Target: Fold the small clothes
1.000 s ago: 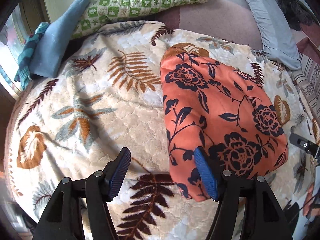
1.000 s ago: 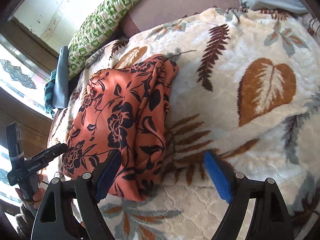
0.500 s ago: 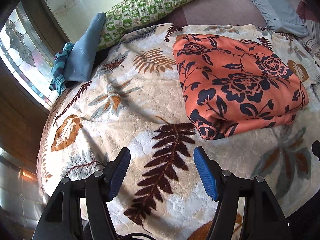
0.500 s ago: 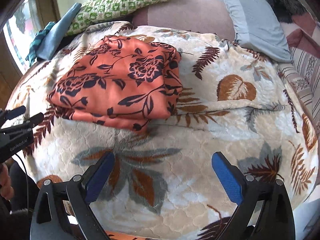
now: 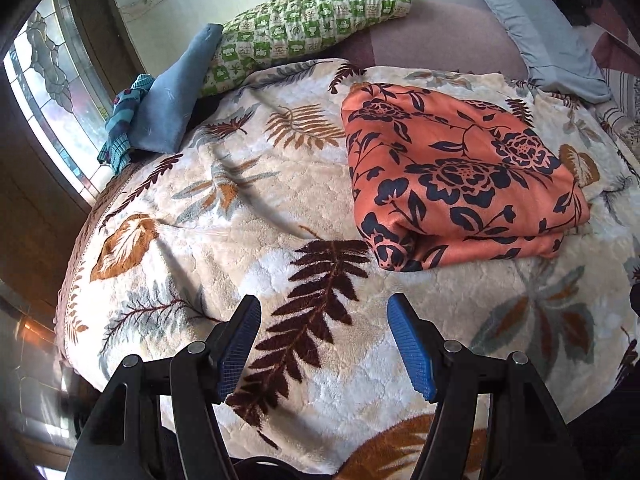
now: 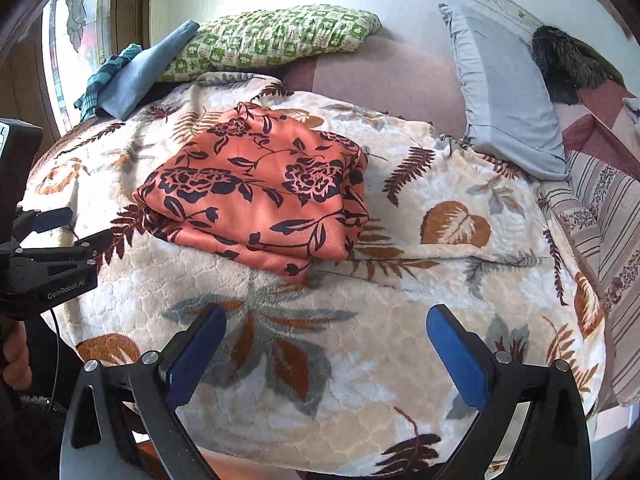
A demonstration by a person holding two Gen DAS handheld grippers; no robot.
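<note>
An orange garment with dark blue flowers (image 5: pixel 460 172) lies folded into a thick rectangle on the leaf-patterned blanket (image 5: pixel 240 208). It also shows in the right wrist view (image 6: pixel 260 192), left of centre. My left gripper (image 5: pixel 324 316) is open and empty, held back from the garment's near left corner. My right gripper (image 6: pixel 326 324) is open and empty, held back from the garment's near edge. The left gripper also shows at the left edge of the right wrist view (image 6: pixel 60 236).
A green checked pillow (image 5: pixel 312 20), a folded blue cloth (image 5: pixel 172 96) and a teal striped cloth (image 5: pixel 120 128) lie at the back left by the window. A grey-blue pillow (image 6: pixel 504 92) and a dark furry thing (image 6: pixel 568 64) lie at the back right. The blanket's front edge drops off near both grippers.
Both grippers have let go of the folded garment and pulled back and up from it. The garment stays folded on the blanket.
</note>
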